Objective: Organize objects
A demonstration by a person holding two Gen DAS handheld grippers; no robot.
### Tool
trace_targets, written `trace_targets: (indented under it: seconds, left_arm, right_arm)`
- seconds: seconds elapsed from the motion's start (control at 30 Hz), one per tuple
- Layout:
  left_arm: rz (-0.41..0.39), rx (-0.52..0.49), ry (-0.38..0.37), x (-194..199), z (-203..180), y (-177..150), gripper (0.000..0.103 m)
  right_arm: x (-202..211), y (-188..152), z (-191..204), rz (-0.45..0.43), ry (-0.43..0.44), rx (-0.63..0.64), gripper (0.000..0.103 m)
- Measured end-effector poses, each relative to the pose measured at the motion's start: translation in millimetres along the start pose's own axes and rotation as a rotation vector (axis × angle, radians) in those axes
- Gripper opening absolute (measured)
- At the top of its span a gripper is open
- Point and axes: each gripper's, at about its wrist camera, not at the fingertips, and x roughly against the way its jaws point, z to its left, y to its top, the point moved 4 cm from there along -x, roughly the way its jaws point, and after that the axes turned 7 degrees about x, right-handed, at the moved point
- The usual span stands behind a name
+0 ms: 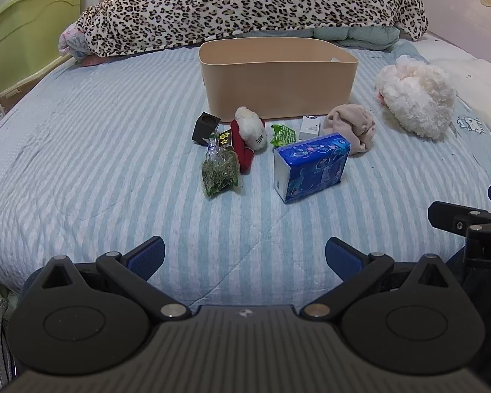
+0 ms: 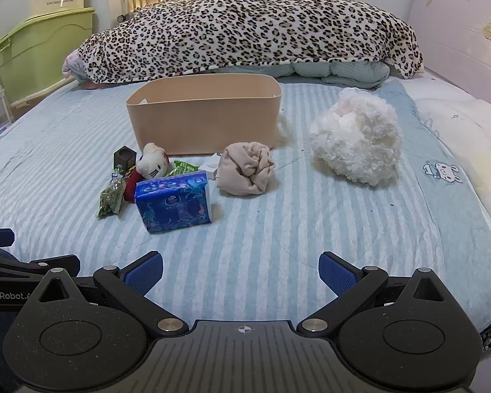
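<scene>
A beige bin (image 1: 278,82) (image 2: 203,118) stands on the striped bed. In front of it lie a blue tissue pack (image 1: 311,167) (image 2: 175,201), a bag of green herbs (image 1: 221,172) (image 2: 109,198), a white and red plush toy (image 1: 250,134) (image 2: 150,163), a black cube (image 1: 205,127) (image 2: 124,157), a green packet (image 1: 282,134) (image 2: 183,167), a small white box (image 1: 309,127) (image 2: 209,165) and a balled beige cloth (image 1: 350,127) (image 2: 247,172). My left gripper (image 1: 245,257) and right gripper (image 2: 240,271) are open and empty, near the bed's front edge.
A fluffy white plush (image 1: 415,98) (image 2: 356,140) lies to the right. A leopard-print blanket (image 1: 245,6) (image 2: 245,29) covers the back of the bed. Green storage boxes (image 1: 26,32) (image 2: 39,52) stand at the left. The right gripper's body (image 1: 468,226) shows in the left view.
</scene>
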Motion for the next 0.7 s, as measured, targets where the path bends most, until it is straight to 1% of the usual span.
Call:
trace_targets:
  seconds: [0.7]
  left_arm:
    - [0.003,0.005,-0.002,-2.4,2.8,-1.6,0.103]
  right_arm:
    - [-1.3,0.1,0.6,0.007,-0.005,-0.002,0.103]
